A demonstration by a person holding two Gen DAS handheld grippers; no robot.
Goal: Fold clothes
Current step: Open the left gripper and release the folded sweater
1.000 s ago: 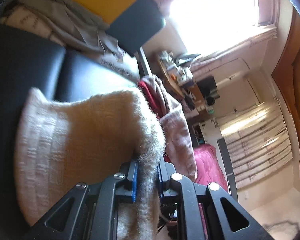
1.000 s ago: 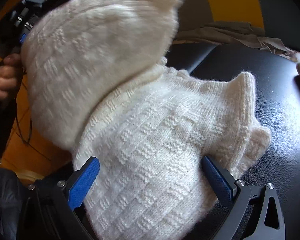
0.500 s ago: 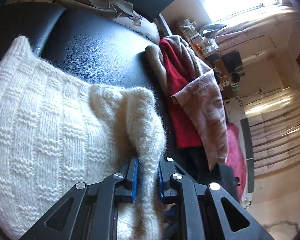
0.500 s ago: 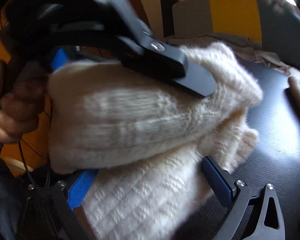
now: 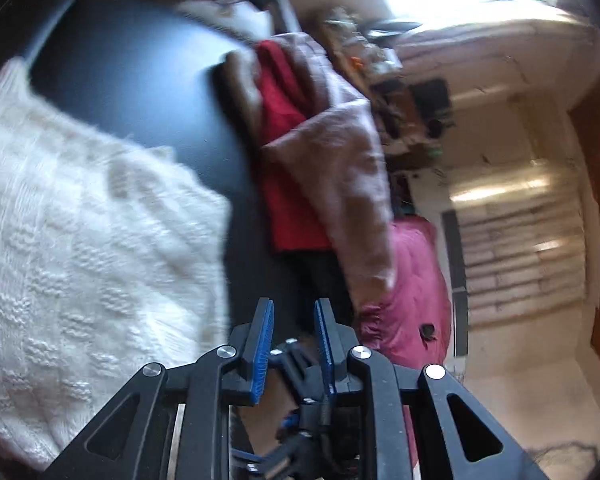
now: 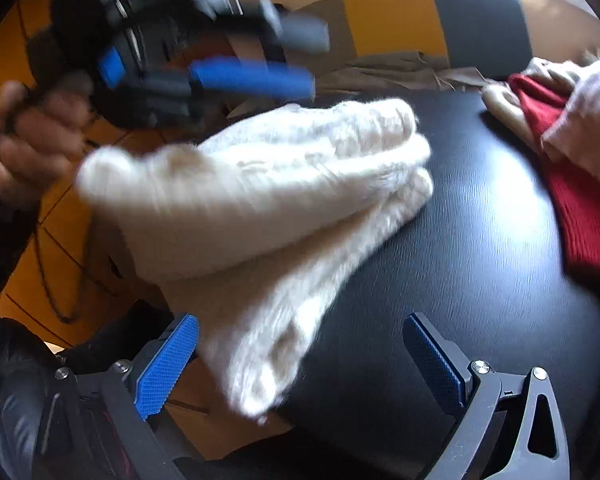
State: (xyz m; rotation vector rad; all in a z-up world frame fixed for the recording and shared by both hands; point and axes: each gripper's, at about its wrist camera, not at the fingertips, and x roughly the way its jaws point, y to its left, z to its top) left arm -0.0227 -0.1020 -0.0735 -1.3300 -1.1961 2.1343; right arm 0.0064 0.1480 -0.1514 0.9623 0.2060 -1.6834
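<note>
Cream knit sweater [image 6: 268, 200] lay folded on the black worktop [image 6: 480, 240]. Left gripper [image 5: 294, 312] hovered beside it, fingers slightly apart, empty. Right gripper [image 6: 300, 344] spread wide, holding nothing, sweater edge between.

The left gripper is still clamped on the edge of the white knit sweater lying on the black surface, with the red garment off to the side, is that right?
Not quite. In the left wrist view the left gripper has nothing between its blue pads; they stand slightly apart, so it has let go. The white knit sweater does lie on the black surface, with the red garment off to the side.
</note>
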